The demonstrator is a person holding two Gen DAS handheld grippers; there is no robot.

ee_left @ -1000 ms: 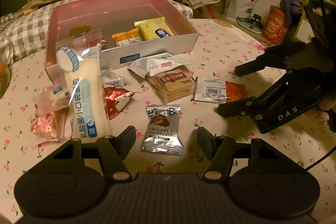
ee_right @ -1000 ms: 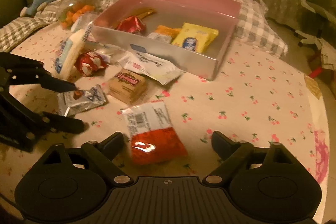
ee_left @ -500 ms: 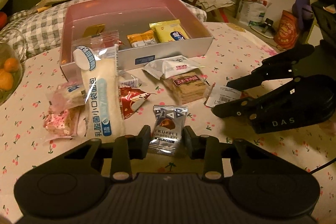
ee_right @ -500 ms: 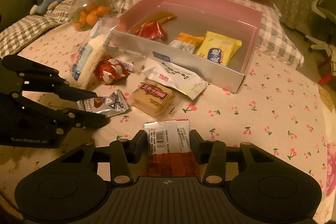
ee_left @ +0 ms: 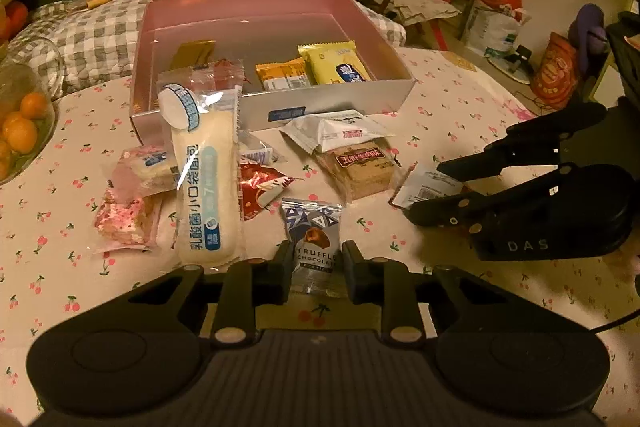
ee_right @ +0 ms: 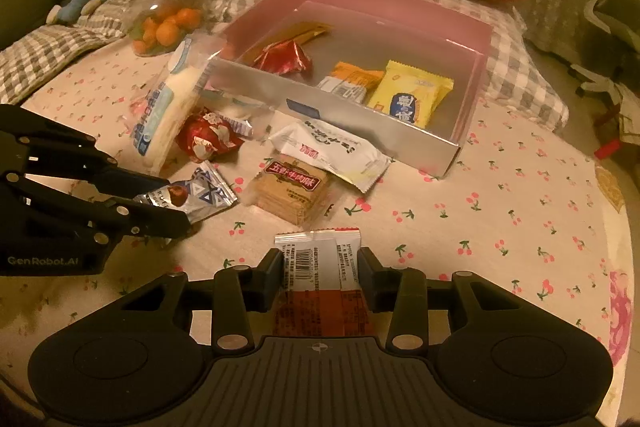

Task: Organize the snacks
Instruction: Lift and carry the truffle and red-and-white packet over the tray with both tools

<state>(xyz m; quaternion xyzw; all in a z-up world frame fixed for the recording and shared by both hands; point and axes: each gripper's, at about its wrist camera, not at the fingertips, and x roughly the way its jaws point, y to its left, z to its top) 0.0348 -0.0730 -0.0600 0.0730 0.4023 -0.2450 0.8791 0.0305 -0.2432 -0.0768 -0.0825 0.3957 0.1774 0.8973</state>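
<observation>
My left gripper (ee_left: 316, 263) has its jaws closing on a silver truffle chocolate packet (ee_left: 312, 227), and both pads touch the packet's sides. In the right wrist view that packet (ee_right: 204, 193) lies on the cherry-print cloth by the left gripper (ee_right: 176, 203). The right gripper (ee_right: 320, 267) is also closing, its pads pressing a red and white snack packet (ee_right: 316, 255). From the left wrist view, the right gripper (ee_left: 420, 191) holds that packet (ee_left: 424, 183) low over the cloth. Beyond stands the pink-lined box (ee_left: 332, 99) with several snacks inside.
Between the grippers and the box (ee_right: 360, 123) lie a long white bread packet (ee_left: 206, 187), a red foil snack (ee_left: 260, 187), a brown cracker pack (ee_left: 360, 167), a white wrapper (ee_left: 336, 131) and pink packets (ee_left: 128, 211). A jar of small oranges (ee_right: 164, 15) stands far left.
Both grippers went from wide open to closed in on their packets: the left on the truffle chocolate, the right on the red and white packet.
</observation>
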